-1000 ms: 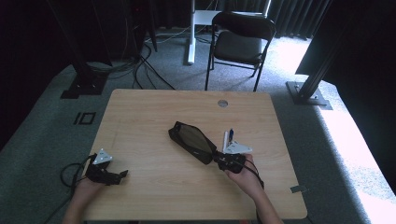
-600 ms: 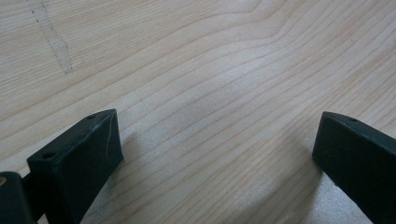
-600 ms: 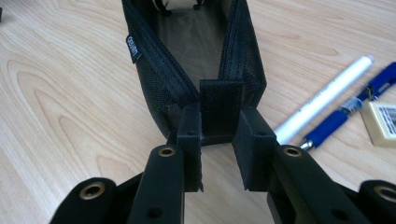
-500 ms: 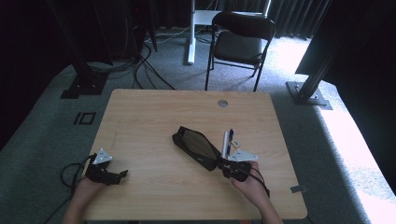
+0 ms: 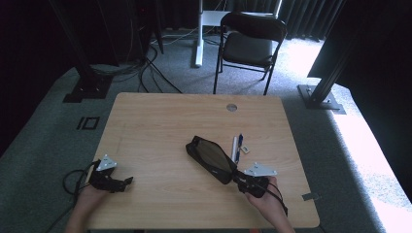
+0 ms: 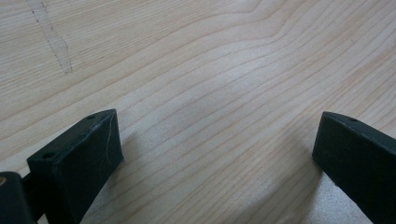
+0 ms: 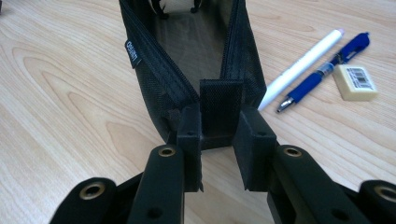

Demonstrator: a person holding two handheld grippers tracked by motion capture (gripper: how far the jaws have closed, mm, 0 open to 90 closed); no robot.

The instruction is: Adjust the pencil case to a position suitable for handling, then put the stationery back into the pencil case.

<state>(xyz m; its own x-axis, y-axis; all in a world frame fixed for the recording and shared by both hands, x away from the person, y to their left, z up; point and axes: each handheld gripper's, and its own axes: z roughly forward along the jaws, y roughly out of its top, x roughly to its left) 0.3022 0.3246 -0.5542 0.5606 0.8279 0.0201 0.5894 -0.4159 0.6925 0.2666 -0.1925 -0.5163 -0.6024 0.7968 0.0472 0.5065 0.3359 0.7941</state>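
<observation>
A black zip pencil case (image 5: pixel 210 156) lies open on the wooden table (image 5: pixel 160 121), right of centre. My right gripper (image 5: pixel 238 178) is shut on the fabric tab (image 7: pixel 221 107) at the case's near end, and the right gripper view has its two pads (image 7: pixel 254 140) pressing that tab from both sides. Just right of the case (image 7: pixel 187 46) lie a white pen (image 7: pixel 303 60), a blue pen (image 7: pixel 327 65) and a small eraser (image 7: pixel 357 81). My left gripper (image 5: pixel 127 180) rests at the table's front left. Its jaws stand wide over bare wood, open (image 6: pixel 217 140).
A round cable hole (image 5: pixel 231 107) sits near the table's far edge. Beyond the table stand a black folding chair (image 5: pixel 250 46), a white desk leg and floor cables. The table's front edge runs just behind both hands.
My right gripper has pulled the pencil case toward the front right of the table. The pens and eraser now lie beside the case. The left gripper has stayed put.
</observation>
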